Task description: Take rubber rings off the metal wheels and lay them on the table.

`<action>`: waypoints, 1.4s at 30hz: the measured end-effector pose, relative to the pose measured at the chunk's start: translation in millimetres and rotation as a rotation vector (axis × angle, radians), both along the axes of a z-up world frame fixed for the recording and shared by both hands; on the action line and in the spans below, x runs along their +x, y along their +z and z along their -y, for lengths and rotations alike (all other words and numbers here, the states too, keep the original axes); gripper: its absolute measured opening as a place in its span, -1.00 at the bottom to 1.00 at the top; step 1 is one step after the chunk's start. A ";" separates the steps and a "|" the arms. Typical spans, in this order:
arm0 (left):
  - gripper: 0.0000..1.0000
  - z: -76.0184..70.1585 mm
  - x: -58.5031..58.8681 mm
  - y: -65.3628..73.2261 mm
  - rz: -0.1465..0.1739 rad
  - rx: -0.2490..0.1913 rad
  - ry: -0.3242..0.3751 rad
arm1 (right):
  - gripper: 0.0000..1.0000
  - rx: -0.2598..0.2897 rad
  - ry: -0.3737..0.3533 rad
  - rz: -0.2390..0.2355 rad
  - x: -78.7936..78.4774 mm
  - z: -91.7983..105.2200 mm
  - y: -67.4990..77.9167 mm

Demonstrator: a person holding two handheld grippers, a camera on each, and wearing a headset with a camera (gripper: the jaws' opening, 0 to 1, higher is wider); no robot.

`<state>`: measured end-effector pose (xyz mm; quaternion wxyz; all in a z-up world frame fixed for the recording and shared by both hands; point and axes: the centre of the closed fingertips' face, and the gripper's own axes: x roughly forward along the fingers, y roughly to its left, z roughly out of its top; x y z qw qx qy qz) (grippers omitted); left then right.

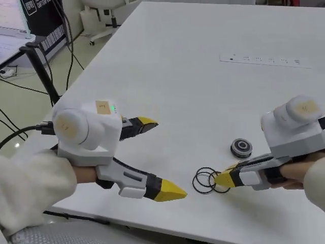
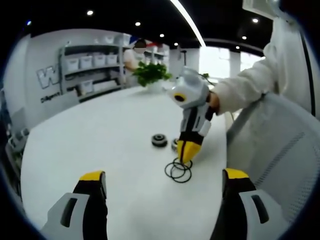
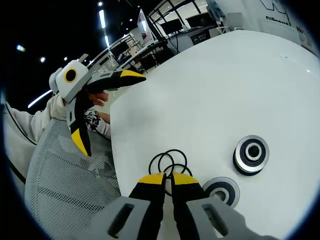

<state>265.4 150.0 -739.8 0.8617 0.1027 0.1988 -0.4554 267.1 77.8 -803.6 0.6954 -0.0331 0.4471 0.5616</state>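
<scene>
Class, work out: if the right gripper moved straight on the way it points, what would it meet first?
The rubber rings, lying on the table right at the right gripper's closed tips; it may already touch them. The metal wheels sit off to the side.

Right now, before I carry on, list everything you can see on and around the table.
rubber rings: about three, black, overlapping on the table.
metal wheels: two, black and silver, on the table beside the rings.
socket strip: one, white, far side of the table.
table: one, white.
mesh chair: one, grey, at the table's near edge.
left hand-held gripper: white, yellow tips, jaws wide open.
right hand-held gripper: white, yellow tips, jaws closed, at the rings.
</scene>
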 end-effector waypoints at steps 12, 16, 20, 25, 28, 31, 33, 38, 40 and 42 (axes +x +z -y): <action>0.95 -3.3 0.5 14.2 0.022 0.013 0.036 | -0.85 0.097 -0.058 0.077 25.3 7.5 30.5; 0.95 -6.1 3.6 21.0 0.036 0.014 0.053 | -0.76 0.124 -0.057 0.141 33.6 13.0 42.2; 0.96 -5.7 8.8 29.7 0.048 0.018 0.060 | -0.73 0.160 -0.070 0.171 41.4 18.6 52.4; 0.96 -4.1 13.7 43.7 0.072 0.028 0.059 | -0.67 0.194 -0.109 0.208 54.5 25.9 62.7; 0.96 -1.9 15.7 49.1 0.075 0.033 0.053 | -0.65 0.203 -0.124 0.225 60.0 31.6 66.4; 0.96 1.7 17.6 53.0 0.079 0.048 0.042 | -0.64 0.202 -0.131 0.243 64.3 38.1 68.1; 0.96 4.1 18.7 55.2 0.081 0.052 0.035 | -0.62 0.203 -0.140 0.255 67.5 41.4 68.8; 0.96 13.3 24.3 61.9 0.081 0.048 0.005 | -0.61 0.214 -0.170 0.266 74.2 49.0 70.7; 0.96 17.5 27.5 65.1 0.084 0.049 -0.013 | -0.61 0.207 -0.177 0.271 76.0 51.2 69.4; 0.96 20.7 31.0 68.0 0.090 0.050 -0.027 | -0.61 0.202 -0.182 0.272 77.5 53.9 67.5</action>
